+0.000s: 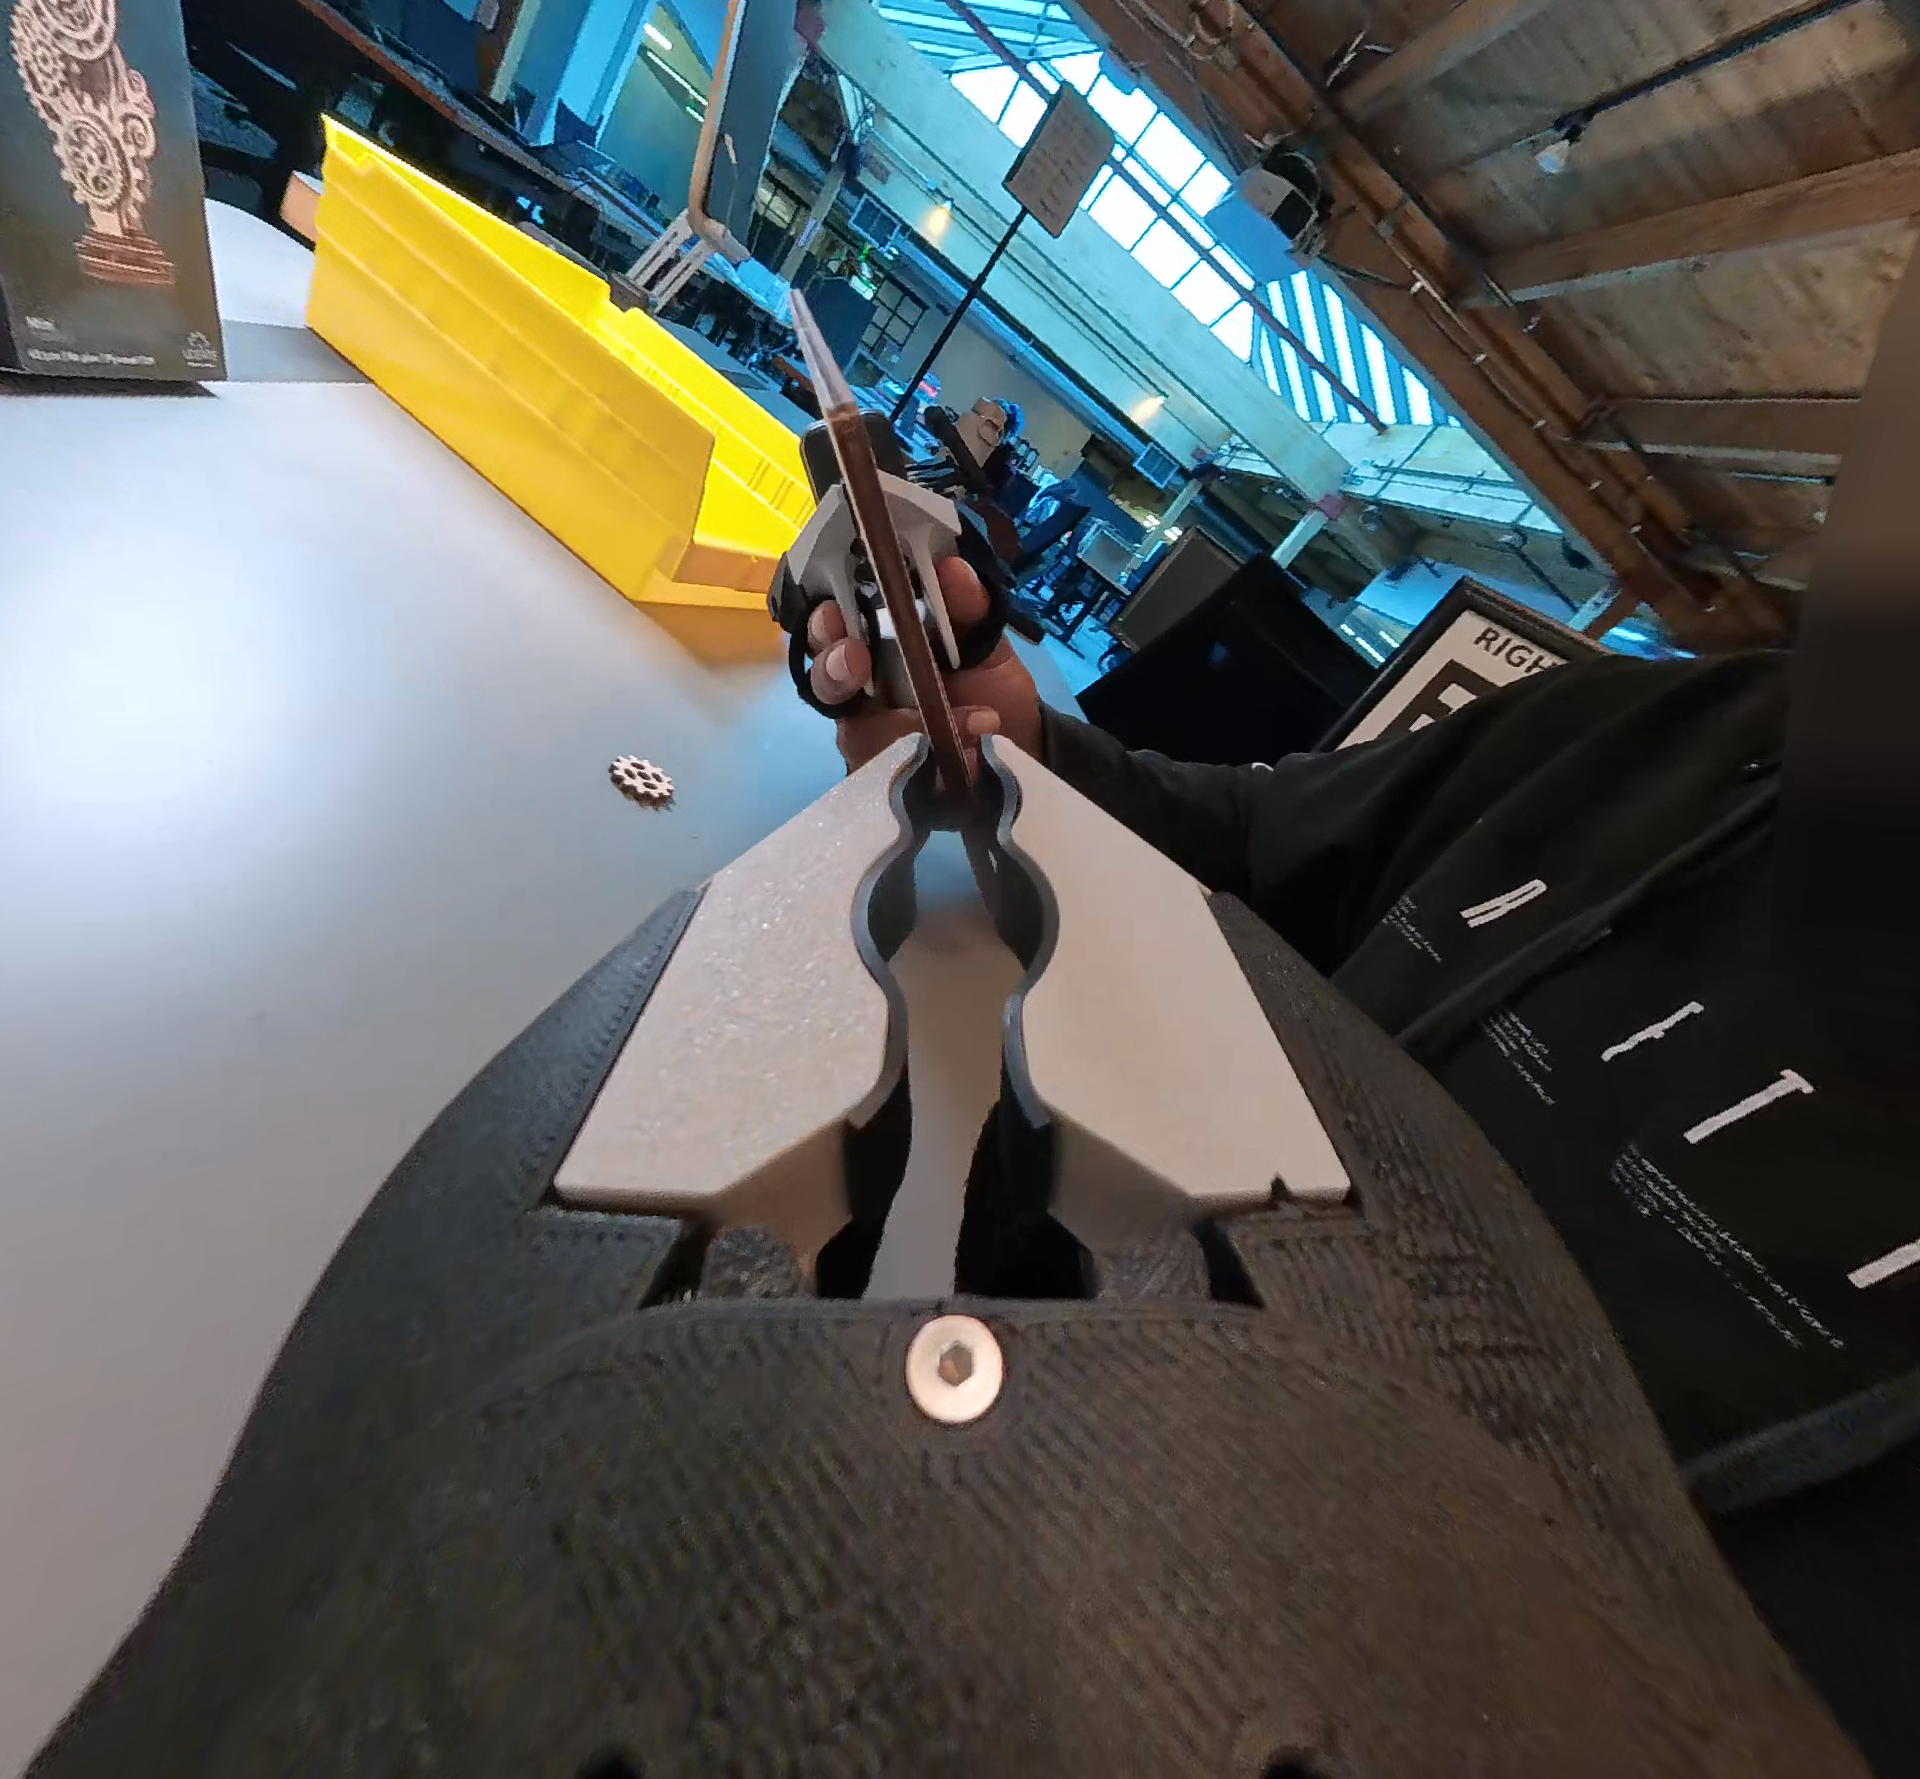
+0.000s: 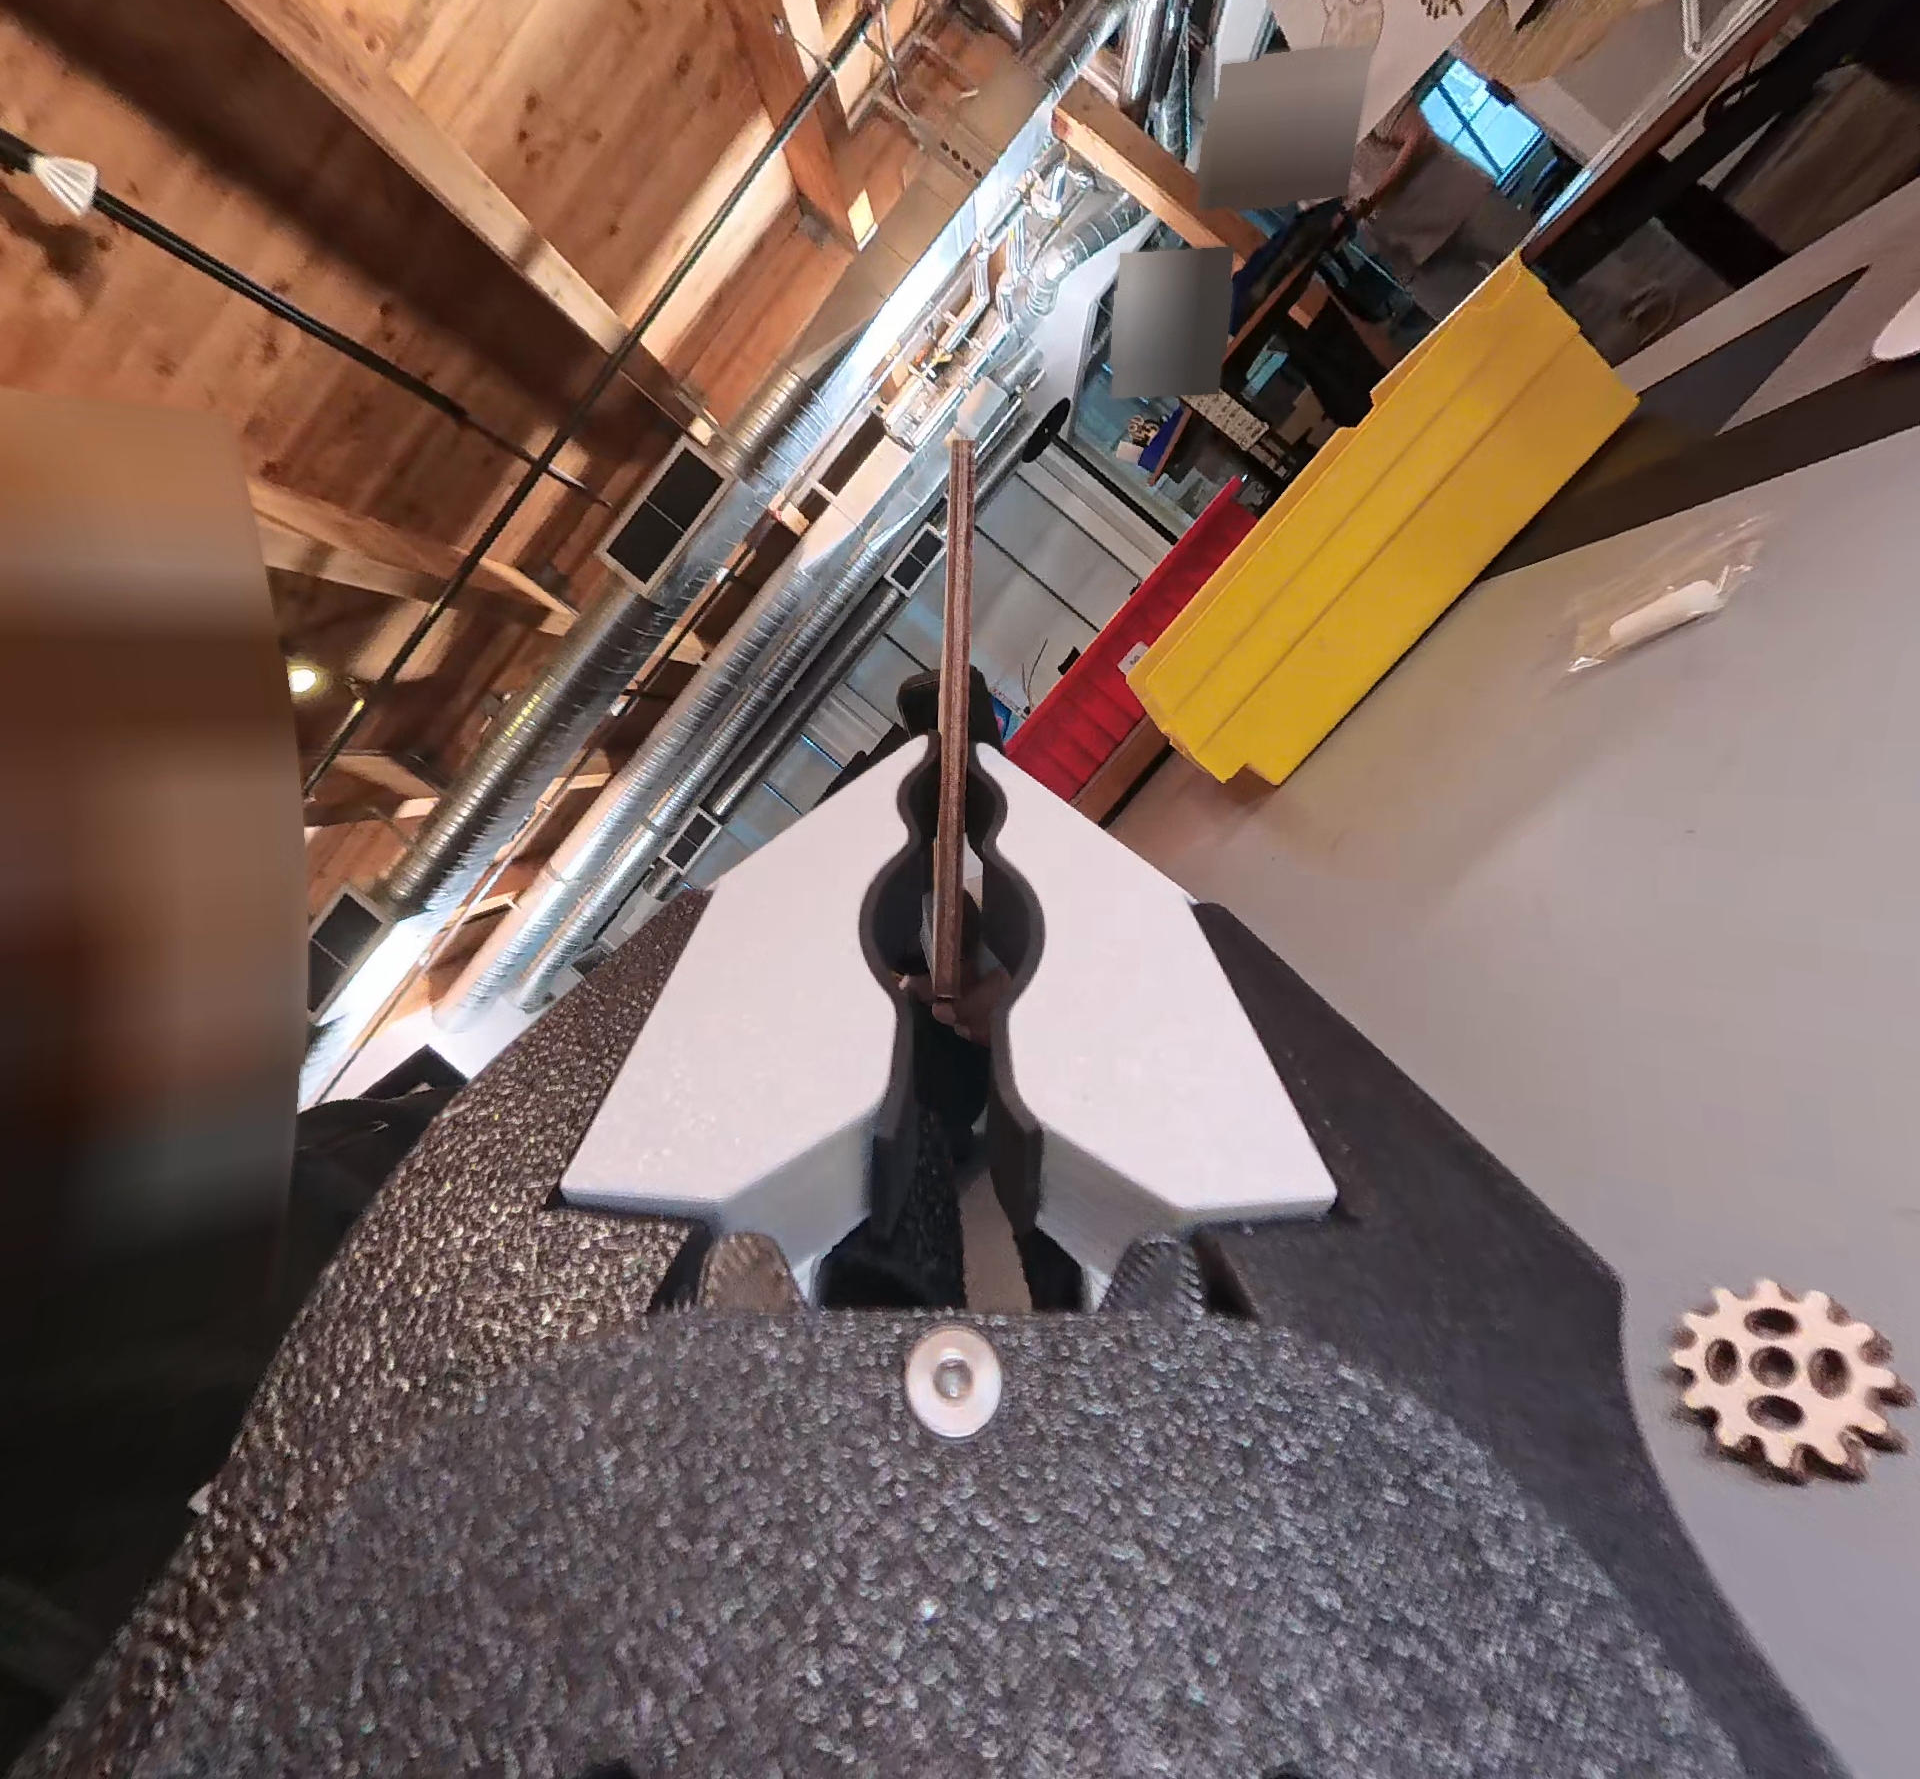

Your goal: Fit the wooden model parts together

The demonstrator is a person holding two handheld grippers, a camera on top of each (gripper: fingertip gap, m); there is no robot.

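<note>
Wood sheet (image 1: 894, 586) edge-on at frame centre, pinched at opposite ends by left gripper (image 1: 951, 773) and right gripper (image 2: 951, 794), both nearly closed; gear (image 2: 1792, 1381) loose on table (image 1: 260, 690), lower right, nothing visibly fitted yet

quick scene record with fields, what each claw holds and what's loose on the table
left claw: shut on one end of the thin wooden sheet, seen edge-on
right claw: shut on the same sheet, at its other end
sheet position: held up off the table between both claws
loose part: small wooden gear flat on the grey table, untouched
behind: yellow bin; kit box standing at the far left
also on table: small clear bag
</note>
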